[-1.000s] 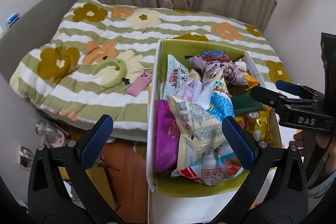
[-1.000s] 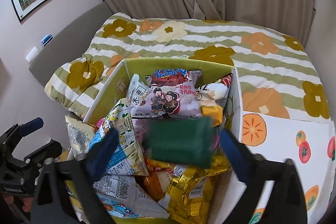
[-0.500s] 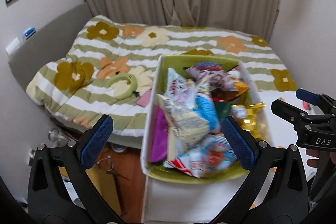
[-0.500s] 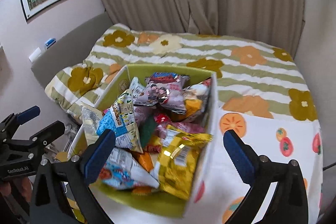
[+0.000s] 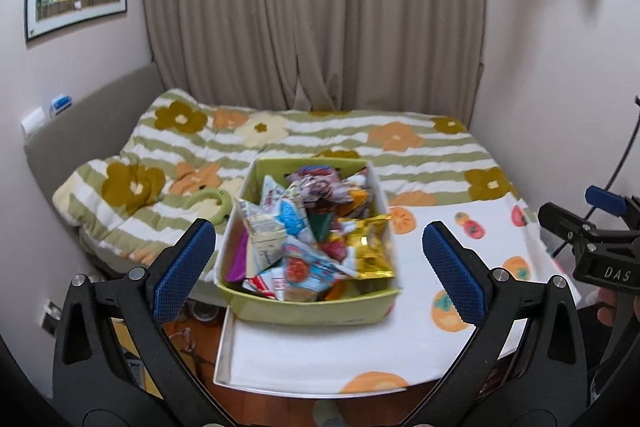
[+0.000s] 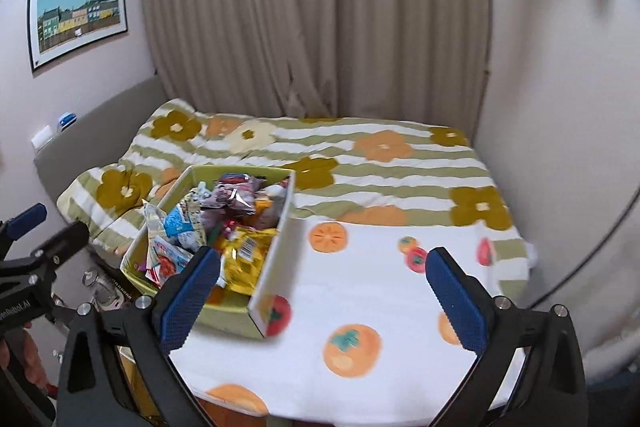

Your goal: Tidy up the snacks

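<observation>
Both grippers hang back from the table, jaws wide apart, nothing held: left gripper (image 5: 319, 255) looks down at the box (image 5: 312, 309), right gripper (image 6: 323, 287) sits off to the box's right over bare cloth (image 6: 380, 291). Snacks (image 5: 310, 235) are all piled in the green box, packets heaped w/ no clear order, some poking above the rim; a gold bag (image 5: 370, 247) lies on top at the right side, a blue-white packet (image 5: 290, 217) leans near the middle, a dark green one (image 5: 320, 223) is wedged betw. them. No packet shows on the cloth outside the box. Box stands at the table's left edge, next to the bed (image 5: 360, 143). This fits two stages: snacks gathered into the box & job about done, or a full box waiting to be sorted out onto the cloth; pics don't settle which. So no particular move is called for, but a few gen. points on handling: packets are soft, crinkly, air-filled, so grip by a sealed edge or corner, not the puffed middle, & squeeze lightly. Top ones first, since lower ones are pinned. Box is light & near the edge, so avoid shoving it leftward; left gripper could steady its wall while the right works.
</observation>
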Demonstrator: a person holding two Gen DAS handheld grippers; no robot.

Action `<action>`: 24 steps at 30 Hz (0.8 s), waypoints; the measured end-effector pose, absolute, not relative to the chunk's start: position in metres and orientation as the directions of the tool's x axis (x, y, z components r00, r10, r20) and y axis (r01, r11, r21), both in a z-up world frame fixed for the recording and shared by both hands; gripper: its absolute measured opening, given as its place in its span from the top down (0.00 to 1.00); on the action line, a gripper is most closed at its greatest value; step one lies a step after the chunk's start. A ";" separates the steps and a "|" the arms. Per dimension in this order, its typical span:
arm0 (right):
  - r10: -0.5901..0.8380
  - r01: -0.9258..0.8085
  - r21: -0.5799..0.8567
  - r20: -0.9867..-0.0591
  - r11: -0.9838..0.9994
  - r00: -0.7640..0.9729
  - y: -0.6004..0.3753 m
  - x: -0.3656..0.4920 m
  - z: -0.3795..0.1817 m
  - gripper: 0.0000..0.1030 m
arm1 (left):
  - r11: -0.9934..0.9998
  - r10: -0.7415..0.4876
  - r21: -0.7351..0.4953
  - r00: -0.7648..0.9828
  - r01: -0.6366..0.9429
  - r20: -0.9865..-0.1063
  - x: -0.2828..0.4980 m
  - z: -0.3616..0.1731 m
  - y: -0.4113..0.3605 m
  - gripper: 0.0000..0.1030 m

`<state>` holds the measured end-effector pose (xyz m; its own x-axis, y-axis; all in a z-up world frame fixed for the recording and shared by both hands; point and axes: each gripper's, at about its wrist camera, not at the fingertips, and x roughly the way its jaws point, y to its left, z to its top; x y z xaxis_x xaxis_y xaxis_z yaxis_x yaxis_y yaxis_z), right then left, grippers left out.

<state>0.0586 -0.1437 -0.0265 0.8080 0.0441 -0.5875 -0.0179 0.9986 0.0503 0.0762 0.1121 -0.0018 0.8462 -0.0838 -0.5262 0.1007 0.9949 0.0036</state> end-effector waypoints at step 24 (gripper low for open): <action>-0.054 0.083 0.033 -0.521 0.996 0.852 -0.184 -0.017 -0.011 0.01 | 0.989 -0.128 0.004 0.859 0.150 -0.496 0.015 0.008 0.076 0.00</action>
<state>-0.0172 -0.1837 -0.0113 0.8518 -0.0537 -0.5210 0.0829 0.9960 0.0328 0.0151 0.0757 0.0079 0.8591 -0.1282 -0.4955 0.1498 0.9887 0.0038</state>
